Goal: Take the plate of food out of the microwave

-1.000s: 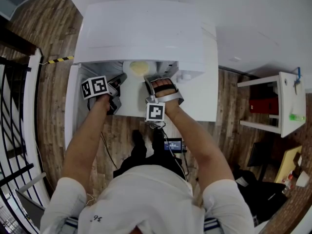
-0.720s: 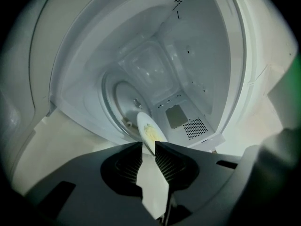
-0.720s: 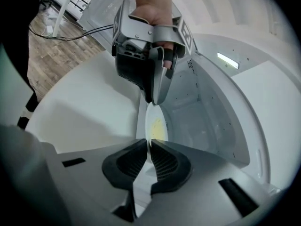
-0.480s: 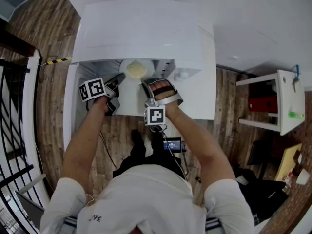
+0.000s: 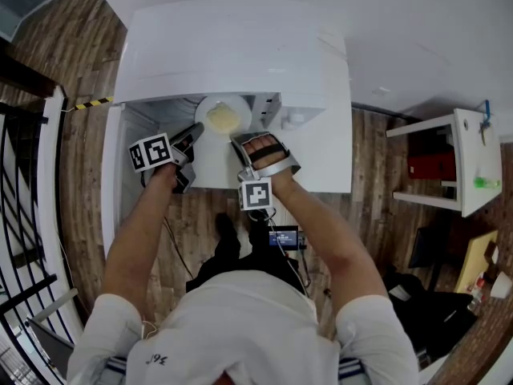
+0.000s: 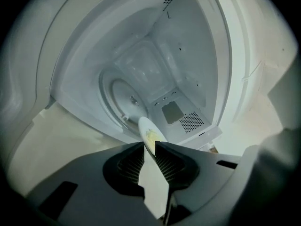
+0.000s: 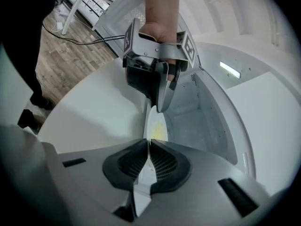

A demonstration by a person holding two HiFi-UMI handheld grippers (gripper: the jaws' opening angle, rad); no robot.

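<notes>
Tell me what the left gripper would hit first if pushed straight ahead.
The plate clamped in the left gripper; behind it, probably the microwave's inner wall, though depth is unclear.

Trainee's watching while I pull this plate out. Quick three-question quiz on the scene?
1. True or false: the microwave stands open.
2. Of the left gripper and right gripper, which has the rim of the plate between its jaws? A left only, B right only, C both.
3. Fill in: the food is ___ in colour.
Key: 1 true. 2 C; the right gripper's jaws are closing on the rim. 3 yellow.
</notes>
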